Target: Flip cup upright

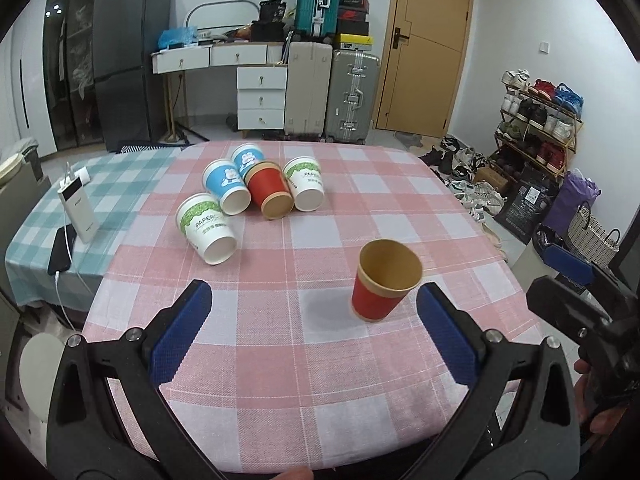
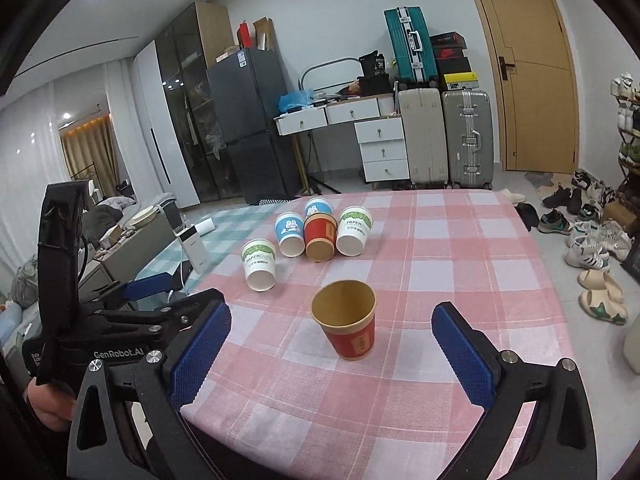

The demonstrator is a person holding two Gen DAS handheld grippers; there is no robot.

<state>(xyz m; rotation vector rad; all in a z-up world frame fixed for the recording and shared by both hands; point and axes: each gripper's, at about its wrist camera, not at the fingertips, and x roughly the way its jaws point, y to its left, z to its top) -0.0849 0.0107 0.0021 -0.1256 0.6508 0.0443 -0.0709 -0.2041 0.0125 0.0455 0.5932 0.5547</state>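
A red paper cup stands upright on the pink checked tablecloth, mouth up, apart from both grippers. Farther back lie several cups on their sides: a second red cup, two blue ones and two white-and-green ones. My left gripper is open, the upright cup just inside its right finger. My right gripper is open too, with the cup between its fingers but untouched. The right gripper shows at the right edge of the left wrist view.
A white power bank and a dark phone lie on the green checked cloth at the left. Beyond the table are a fridge, white drawers, suitcases, a door and shoes on the floor at the right.
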